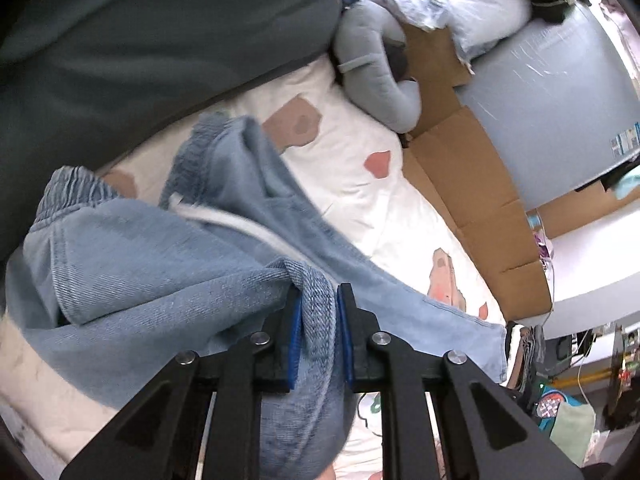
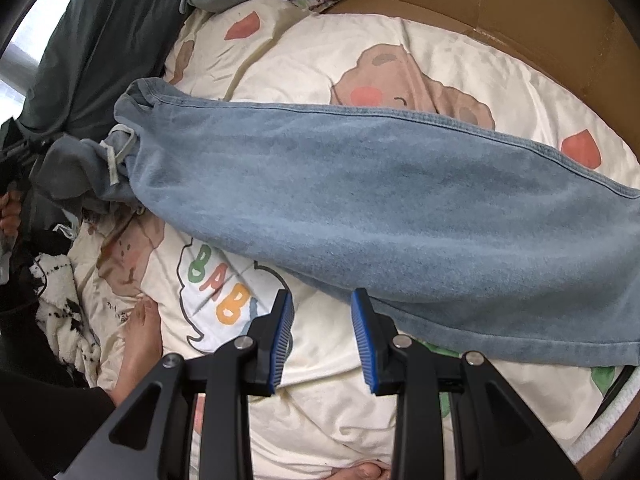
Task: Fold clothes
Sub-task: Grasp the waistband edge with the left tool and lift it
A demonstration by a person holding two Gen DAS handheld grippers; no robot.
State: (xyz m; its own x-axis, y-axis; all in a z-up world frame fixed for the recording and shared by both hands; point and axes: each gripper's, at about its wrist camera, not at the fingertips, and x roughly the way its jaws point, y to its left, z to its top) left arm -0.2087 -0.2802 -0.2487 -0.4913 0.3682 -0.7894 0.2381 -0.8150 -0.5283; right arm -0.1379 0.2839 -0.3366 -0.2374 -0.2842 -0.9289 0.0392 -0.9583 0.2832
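The left gripper (image 1: 318, 304) pinches a bunched fold of the light-blue jeans (image 2: 360, 200) near their elastic waistband (image 1: 68, 192). The right gripper (image 2: 322, 312) hangs spread just above the jeans' near edge. The legs run lengthwise across the cartoon-print bedsheet (image 2: 320, 52), hems toward the right. Bare sheet lies beyond, bounded by cardboard (image 2: 520, 4).
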